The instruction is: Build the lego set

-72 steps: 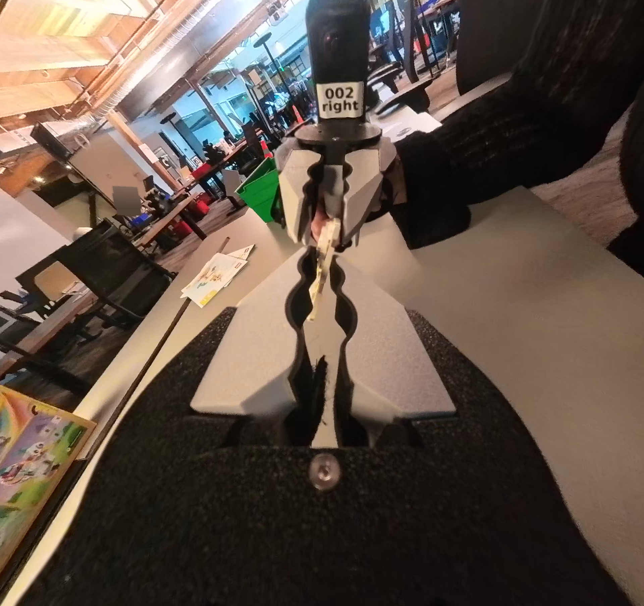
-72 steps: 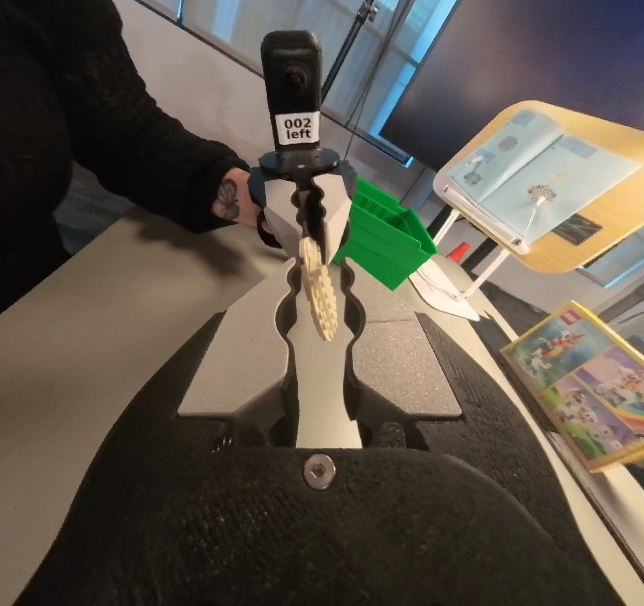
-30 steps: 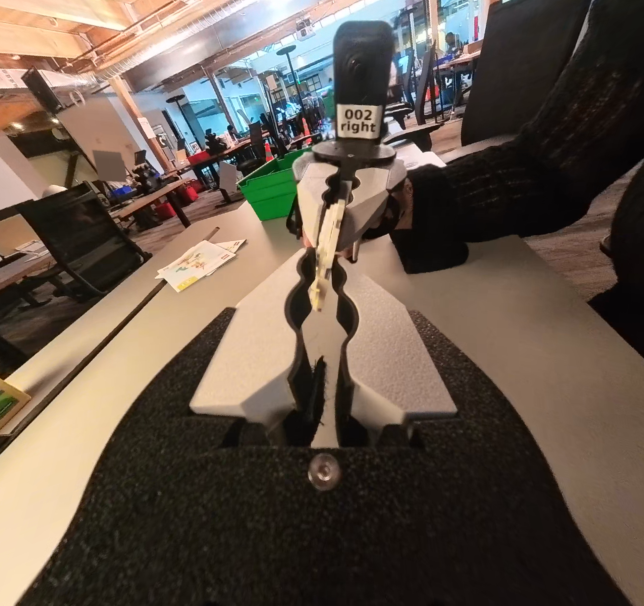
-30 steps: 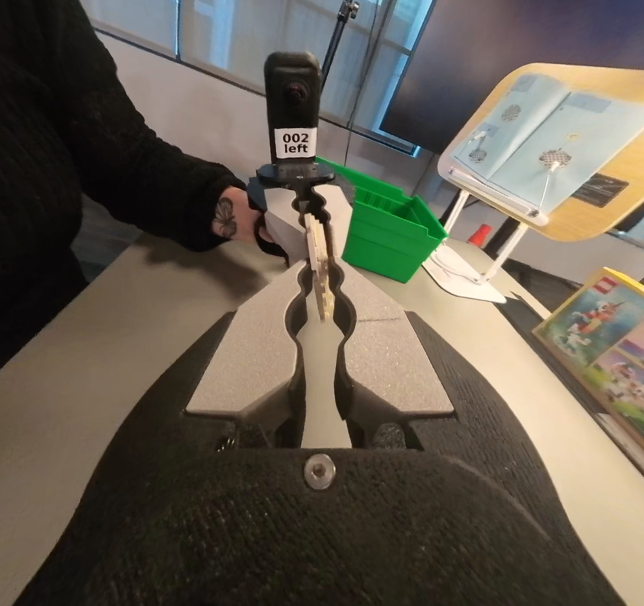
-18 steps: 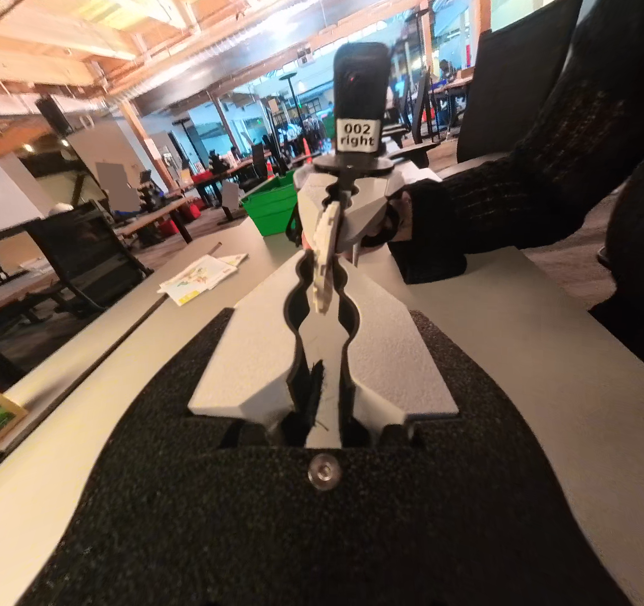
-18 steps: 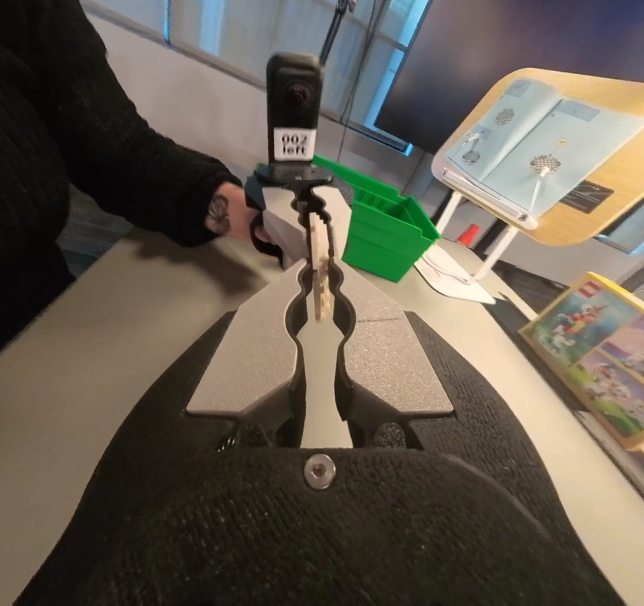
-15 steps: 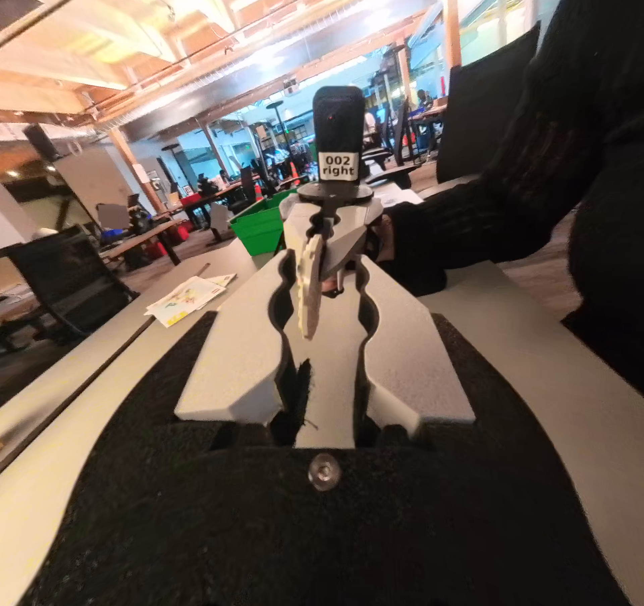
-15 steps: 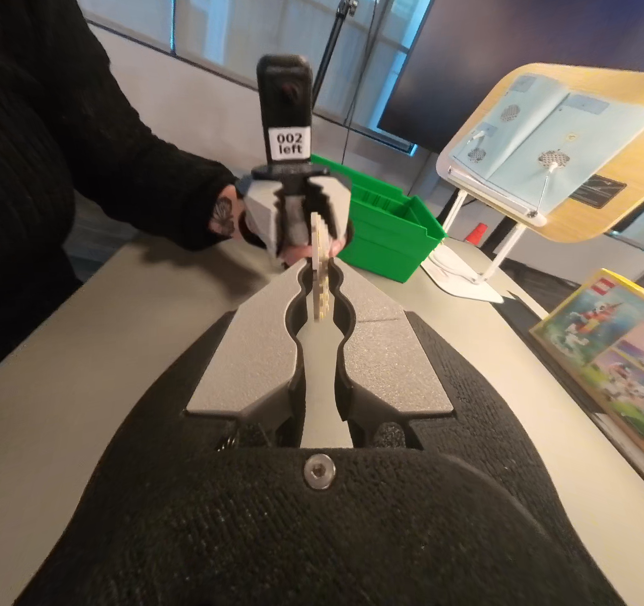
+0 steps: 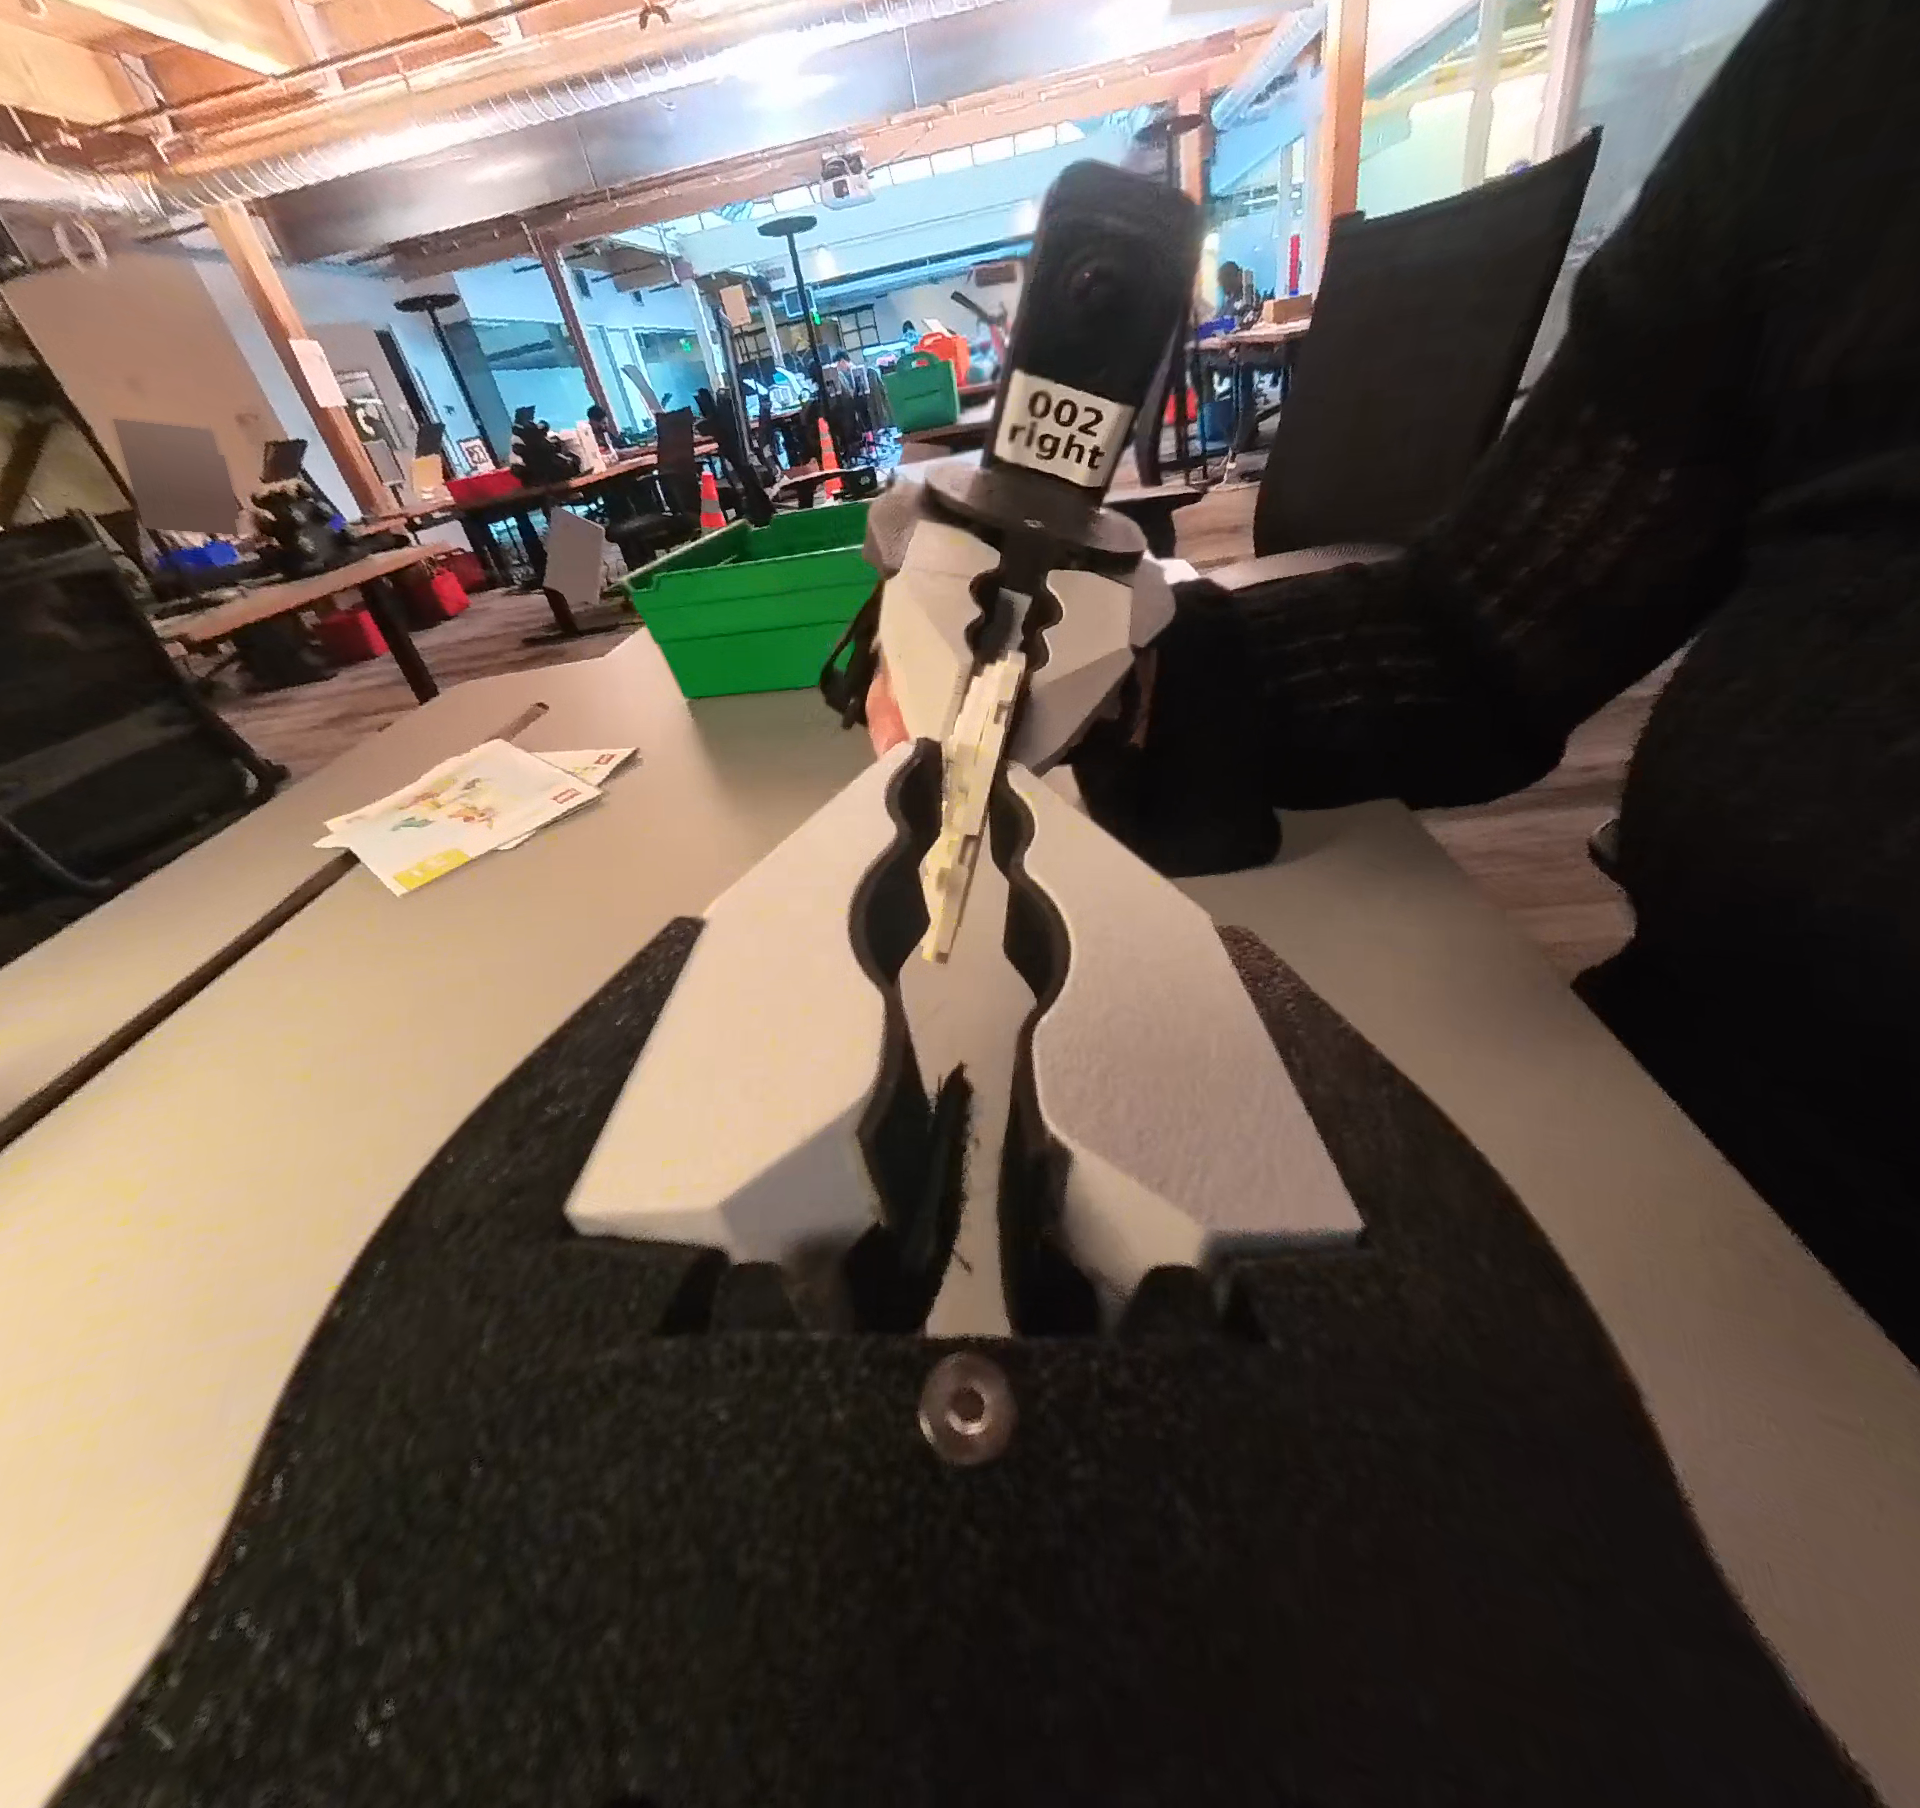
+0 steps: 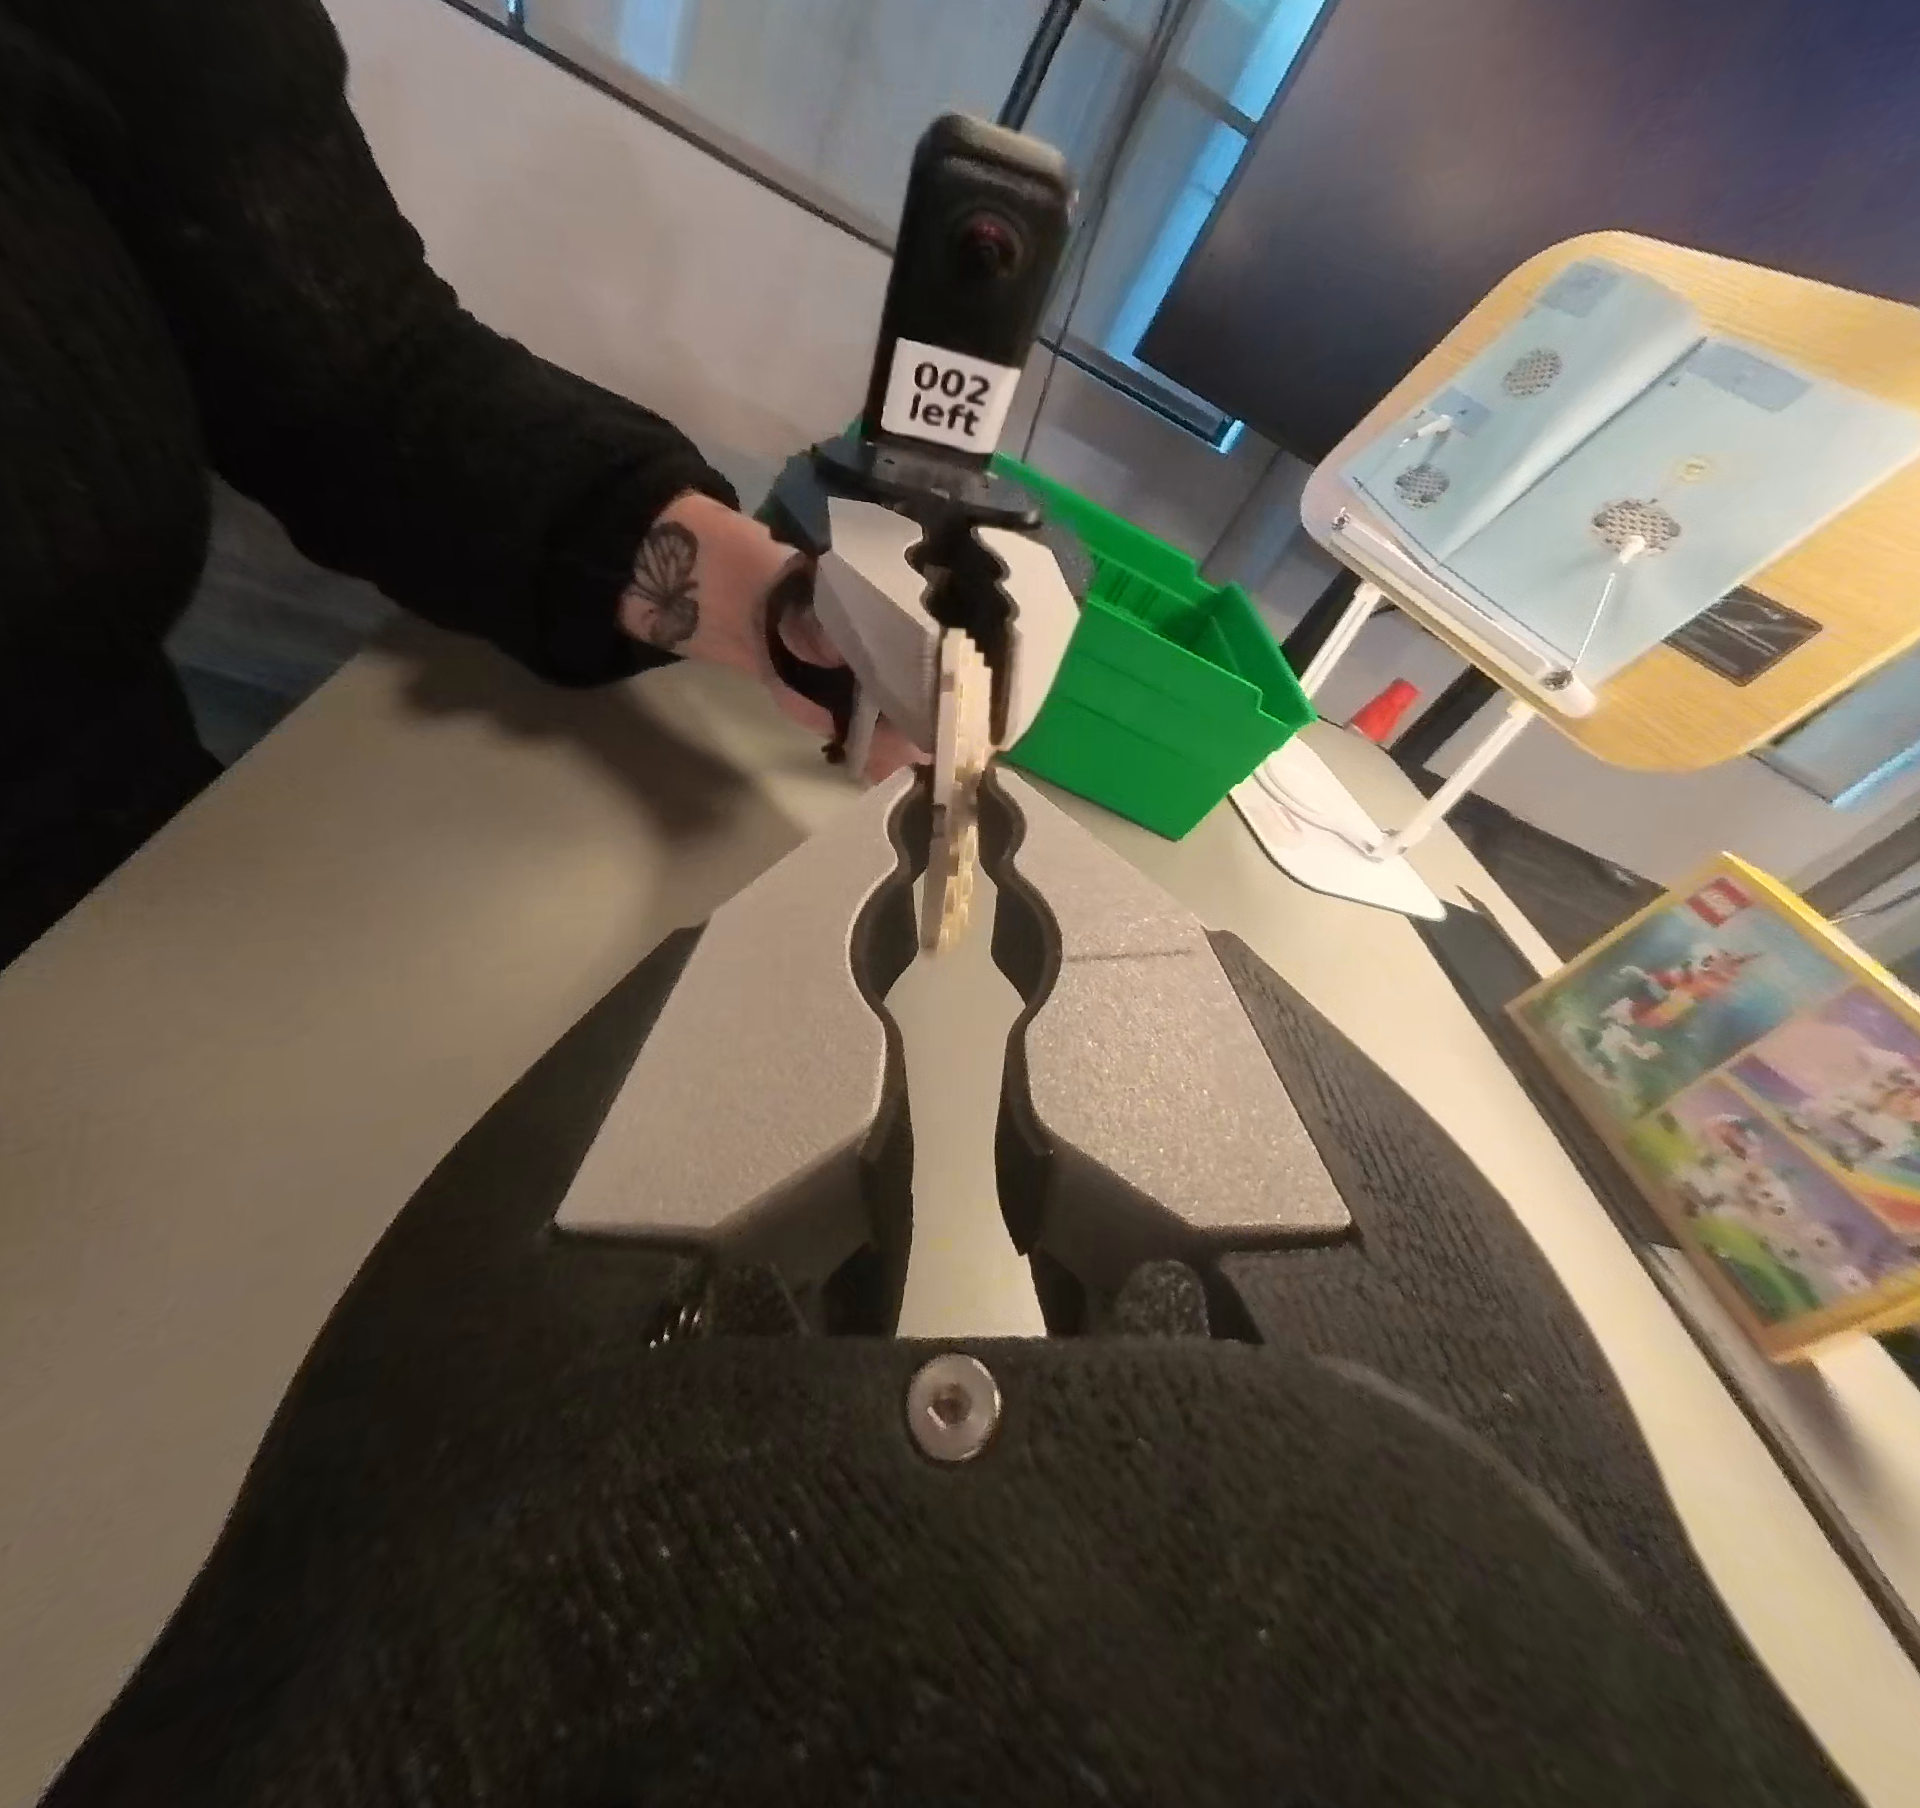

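A white lego plate assembly (image 9: 961, 823) is held edge-on in the air between my two grippers, which face each other above the grey table (image 9: 416, 979). My left gripper (image 9: 961, 766) is shut on its near end. My right gripper (image 9: 997, 662), held by a hand in a black sleeve, grips the far end. In the right wrist view the same plate (image 10: 951, 854) sits between my right gripper's (image 10: 951, 787) closed fingers, with the left gripper (image 10: 966, 662) clamped on its other end. The plate's studded face is mostly hidden.
A green bin (image 10: 1143, 678) stands on the table behind the grippers. An open instruction book rests on a tilted wooden stand (image 10: 1621, 470), and the set's box (image 10: 1745, 1083) lies at the right. Paper leaflets (image 9: 468, 813) lie at the table's left. A black chair (image 9: 94, 719) stands beyond. Less than 4 cm separates the two grippers' tips.
Half a second ago my left gripper's jaws stood wider, with the plate held by the right gripper alone. Now the left jaws are shut on the plate again. Both grippers have tilted slightly.
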Demonstrator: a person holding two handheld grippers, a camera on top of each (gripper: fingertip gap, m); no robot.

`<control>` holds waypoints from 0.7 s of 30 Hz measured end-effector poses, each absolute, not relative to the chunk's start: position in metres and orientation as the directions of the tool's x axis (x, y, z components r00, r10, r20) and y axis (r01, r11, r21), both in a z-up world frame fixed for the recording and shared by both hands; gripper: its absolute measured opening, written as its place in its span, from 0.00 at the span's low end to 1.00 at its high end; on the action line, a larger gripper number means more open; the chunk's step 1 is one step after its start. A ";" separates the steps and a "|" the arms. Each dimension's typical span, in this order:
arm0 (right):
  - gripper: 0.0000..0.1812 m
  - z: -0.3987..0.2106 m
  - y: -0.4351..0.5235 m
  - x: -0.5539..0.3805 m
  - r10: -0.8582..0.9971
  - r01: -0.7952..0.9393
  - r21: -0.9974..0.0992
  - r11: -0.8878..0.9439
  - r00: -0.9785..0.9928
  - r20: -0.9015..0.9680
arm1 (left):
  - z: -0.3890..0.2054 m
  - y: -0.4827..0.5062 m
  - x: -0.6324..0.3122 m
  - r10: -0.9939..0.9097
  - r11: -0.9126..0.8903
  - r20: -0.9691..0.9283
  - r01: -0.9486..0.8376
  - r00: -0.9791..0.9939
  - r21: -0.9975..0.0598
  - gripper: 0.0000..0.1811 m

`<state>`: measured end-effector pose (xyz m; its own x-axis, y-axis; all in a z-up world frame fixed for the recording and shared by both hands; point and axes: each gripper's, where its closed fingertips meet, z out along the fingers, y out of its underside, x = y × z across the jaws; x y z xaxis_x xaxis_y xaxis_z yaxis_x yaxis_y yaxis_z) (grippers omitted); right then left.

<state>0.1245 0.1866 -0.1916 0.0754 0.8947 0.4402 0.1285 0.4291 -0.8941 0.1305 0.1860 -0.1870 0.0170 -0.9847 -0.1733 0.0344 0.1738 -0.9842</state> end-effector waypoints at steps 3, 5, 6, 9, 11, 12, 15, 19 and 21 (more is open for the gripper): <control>0.03 -0.193 0.190 0.125 0.898 0.147 -0.897 0.416 0.089 0.431 | -0.188 0.190 0.131 -0.986 0.164 -0.163 0.028 0.037 -0.986 0.03; 0.03 -0.193 0.196 0.123 0.927 0.123 -0.930 0.346 0.109 0.360 | -0.189 0.197 0.129 -0.980 0.188 -0.185 0.026 0.078 -0.982 0.04; 0.03 -0.194 0.198 0.123 0.937 0.112 -0.941 0.319 0.114 0.331 | -0.189 0.202 0.127 -0.971 0.210 -0.206 0.023 0.120 -0.977 0.09; 0.03 -0.192 0.198 0.122 0.964 0.054 -0.969 0.242 0.099 0.246 | -0.200 0.204 0.127 -0.970 0.213 -0.216 -0.039 0.112 -0.976 0.25; 0.03 -0.187 0.200 0.126 0.974 0.017 -0.979 0.205 0.097 0.206 | -0.209 0.201 0.130 -0.976 0.200 -0.205 -0.078 0.073 -0.977 0.21; 0.03 -0.185 0.200 0.127 0.977 0.000 -0.981 0.193 0.095 0.192 | -0.212 0.201 0.130 -0.973 0.212 -0.219 -0.087 0.073 -0.973 0.14; 0.03 -0.184 0.198 0.128 0.981 -0.013 -0.984 0.180 0.076 0.178 | -0.211 0.202 0.130 -0.965 0.238 -0.246 -0.086 0.089 -0.967 0.04; 0.03 -0.184 0.195 0.127 0.983 -0.015 -0.984 0.177 0.059 0.176 | -0.210 0.202 0.130 -0.969 0.227 -0.234 -0.085 0.086 -0.970 0.03; 0.04 -0.185 0.193 0.127 0.984 -0.010 -0.985 0.170 0.051 0.170 | -0.211 0.204 0.131 -0.970 0.216 -0.225 -0.100 0.094 -0.971 0.03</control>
<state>0.1266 0.1935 -0.1845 0.0506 0.9842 0.1697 -0.0103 0.1705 -0.9853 0.1308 0.2043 -0.2112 0.0943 -0.9698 -0.2250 -0.1000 0.2157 -0.9713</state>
